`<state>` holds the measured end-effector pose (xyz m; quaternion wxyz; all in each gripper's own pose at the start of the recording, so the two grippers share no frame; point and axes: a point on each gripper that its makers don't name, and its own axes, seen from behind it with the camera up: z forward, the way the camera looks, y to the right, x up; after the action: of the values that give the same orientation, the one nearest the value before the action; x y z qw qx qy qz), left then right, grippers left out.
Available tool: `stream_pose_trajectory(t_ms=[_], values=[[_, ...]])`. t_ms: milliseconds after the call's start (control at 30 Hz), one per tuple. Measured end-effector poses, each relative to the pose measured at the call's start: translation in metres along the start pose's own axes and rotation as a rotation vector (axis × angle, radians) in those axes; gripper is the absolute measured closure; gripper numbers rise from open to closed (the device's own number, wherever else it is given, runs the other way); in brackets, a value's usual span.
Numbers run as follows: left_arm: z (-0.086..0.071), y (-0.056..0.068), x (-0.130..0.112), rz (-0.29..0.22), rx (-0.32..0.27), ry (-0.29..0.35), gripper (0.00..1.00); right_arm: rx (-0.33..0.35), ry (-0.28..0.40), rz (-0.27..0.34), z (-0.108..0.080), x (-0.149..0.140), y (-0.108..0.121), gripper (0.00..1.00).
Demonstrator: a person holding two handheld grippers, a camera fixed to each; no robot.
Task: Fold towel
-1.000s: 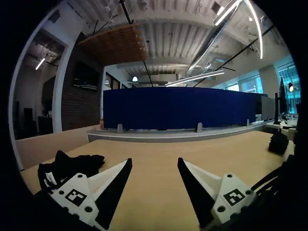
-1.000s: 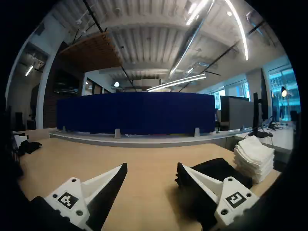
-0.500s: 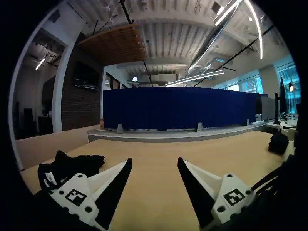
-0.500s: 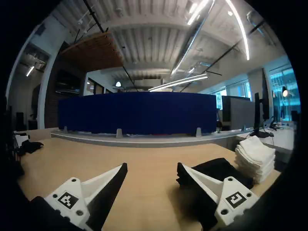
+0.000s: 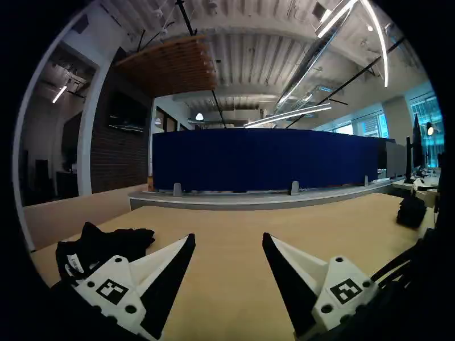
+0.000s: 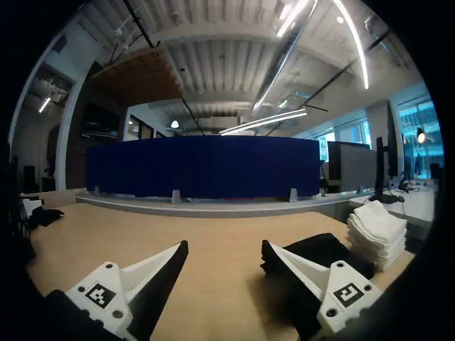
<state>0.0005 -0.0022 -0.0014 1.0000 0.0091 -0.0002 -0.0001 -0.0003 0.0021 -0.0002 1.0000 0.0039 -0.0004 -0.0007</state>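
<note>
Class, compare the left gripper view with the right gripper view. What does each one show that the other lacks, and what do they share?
Left gripper view: a crumpled black cloth with a white tag lies beside the near finger.
Right gripper view: a stack of folded white towels sits at the table's far right, with a folded black towel next to it.
Shared: the wooden table, the blue partition behind it, and an open, empty gripper in front, the left gripper and the right gripper.
</note>
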Motion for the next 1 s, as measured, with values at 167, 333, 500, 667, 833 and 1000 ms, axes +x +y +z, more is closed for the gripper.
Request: stream_pose_trajectory(t_ms=[167, 333, 500, 667, 833, 1000], values=[[0.0007, -0.0002, -0.0002, 0.000, 0.000, 0.000, 0.13, 0.000, 0.000, 0.000, 0.0002, -0.0005, -0.0002, 0.00], [0.0011, -0.0003, -0.0003, 0.000, 0.000, 0.000, 0.13, 0.000, 0.000, 0.000, 0.0001, -0.0007, -0.0001, 0.00], [0.0016, 0.0000, -0.0004, 0.000, 0.000, 0.000, 0.13, 0.000, 0.000, 0.000, -0.0003, -0.0008, 0.0002, 0.00], [0.0023, 0.0001, -0.0003, 0.000, 0.000, 0.000, 0.13, 0.000, 0.000, 0.000, -0.0002, -0.0004, 0.0004, 0.00], [0.0024, -0.0003, -0.0006, -0.001, 0.000, 0.000, 0.13, 0.000, 0.000, 0.000, -0.0005, -0.0006, 0.0000, 0.00], [0.0030, -0.0002, -0.0015, -0.001, -0.001, -0.001, 0.13, 0.000, 0.000, 0.000, -0.0003, -0.0007, -0.0003, 0.00]])
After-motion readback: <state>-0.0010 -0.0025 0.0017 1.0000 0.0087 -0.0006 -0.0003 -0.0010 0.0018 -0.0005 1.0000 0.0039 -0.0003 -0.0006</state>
